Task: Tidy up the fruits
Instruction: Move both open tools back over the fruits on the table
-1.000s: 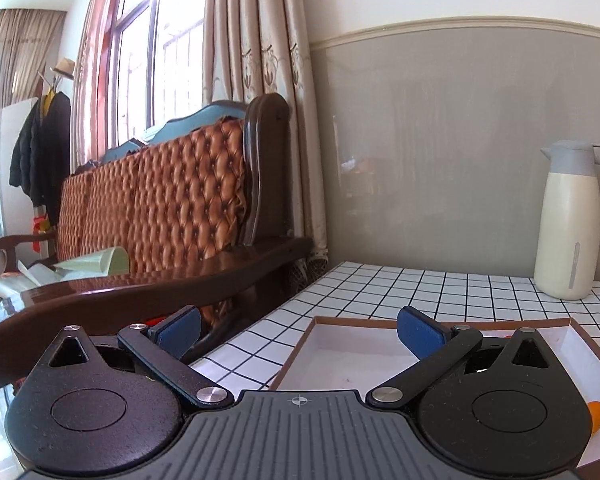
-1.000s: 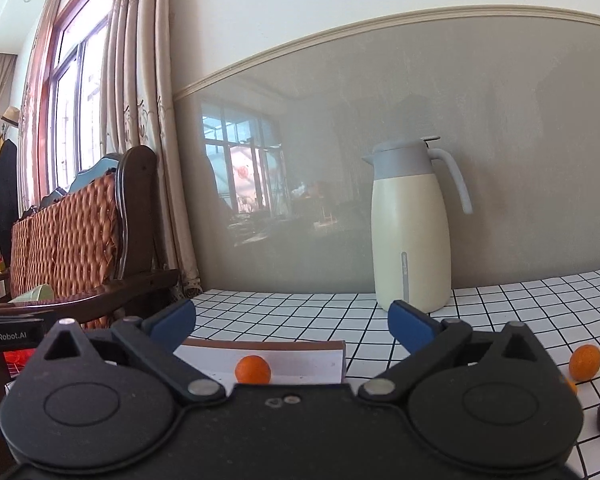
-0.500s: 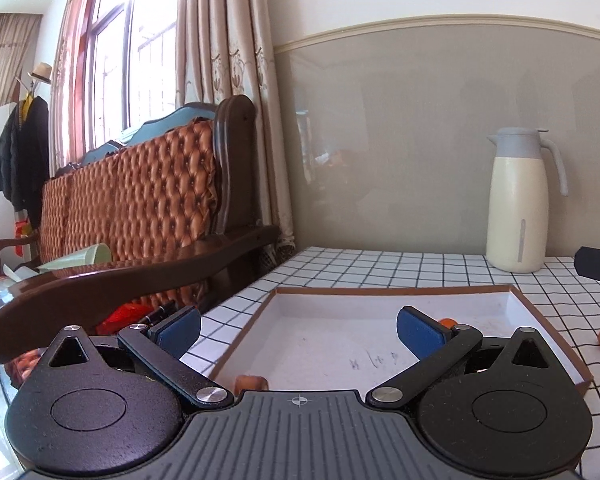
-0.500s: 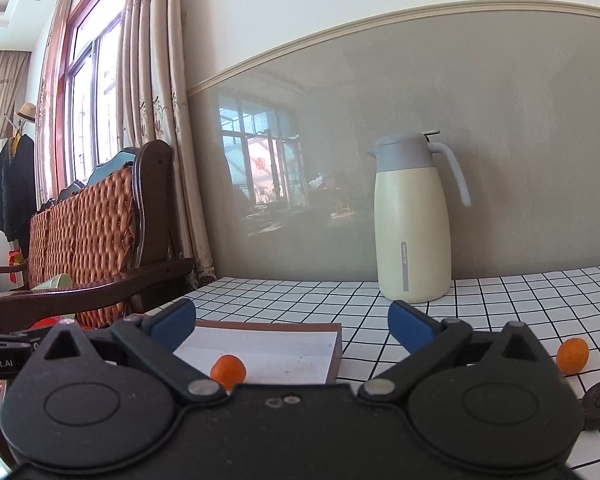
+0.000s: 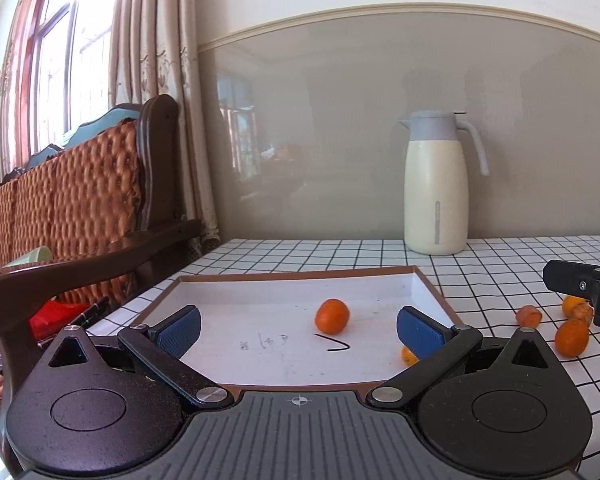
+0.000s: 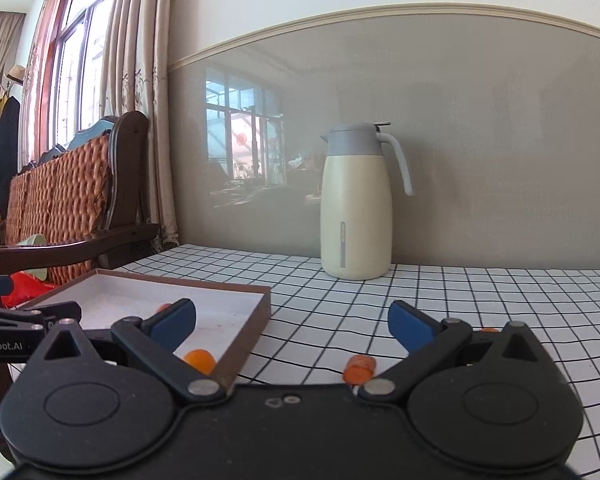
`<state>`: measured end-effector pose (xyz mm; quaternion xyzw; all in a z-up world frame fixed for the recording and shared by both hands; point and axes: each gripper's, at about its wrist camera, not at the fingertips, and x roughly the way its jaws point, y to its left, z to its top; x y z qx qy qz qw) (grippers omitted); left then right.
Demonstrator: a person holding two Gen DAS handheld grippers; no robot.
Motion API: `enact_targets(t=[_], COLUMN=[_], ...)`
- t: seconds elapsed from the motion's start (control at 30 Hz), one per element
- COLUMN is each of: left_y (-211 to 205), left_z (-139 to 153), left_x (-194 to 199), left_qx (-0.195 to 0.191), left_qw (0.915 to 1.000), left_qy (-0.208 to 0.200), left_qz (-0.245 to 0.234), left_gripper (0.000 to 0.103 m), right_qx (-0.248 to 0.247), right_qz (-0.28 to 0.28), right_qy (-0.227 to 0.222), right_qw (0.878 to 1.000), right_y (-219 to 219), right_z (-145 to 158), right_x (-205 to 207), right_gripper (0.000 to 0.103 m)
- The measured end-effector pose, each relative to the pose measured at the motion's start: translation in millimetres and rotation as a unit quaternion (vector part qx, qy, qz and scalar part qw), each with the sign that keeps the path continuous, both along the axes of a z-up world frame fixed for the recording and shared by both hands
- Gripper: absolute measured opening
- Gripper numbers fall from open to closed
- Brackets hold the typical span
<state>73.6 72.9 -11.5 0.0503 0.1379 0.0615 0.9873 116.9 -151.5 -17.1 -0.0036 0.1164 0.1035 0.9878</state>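
My left gripper (image 5: 298,326): level, pointed forward, jaws spread wide, nothing between the blue pads (image 5: 180,328); both black linkage arms angle outward from the body. My right gripper (image 6: 292,326): level, pointed forward, jaws likewise spread wide, blue pads (image 6: 410,326) bare and holding nothing. Position: the two sit side by side, apart; my right gripper's black finger shows at the right edge of the left wrist view, my left gripper's at the left edge of the right wrist view.
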Motion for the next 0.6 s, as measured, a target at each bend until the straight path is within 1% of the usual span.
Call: enact_targets(t=[0.33,0.6], left_y=[-58,-100], left_z=[-10,-18], left_x=[12,20], left_qx=[-0.005,-0.022], left_qw=[0.9973,0.9916], left_qy=[0.015,0.038], left_qz=[-0.071,-0.122], left_gripper=[0.103,0.103], right_qx=[0.004,0.004], right_qz=[-0.065,-0.104], right_qy=[0.018,0.042], right_qw=[0.998,0.994], right_y=[-51,-81], right_z=[-7,-16], right_x=[-13,-16], right_gripper=[0.097,0.097])
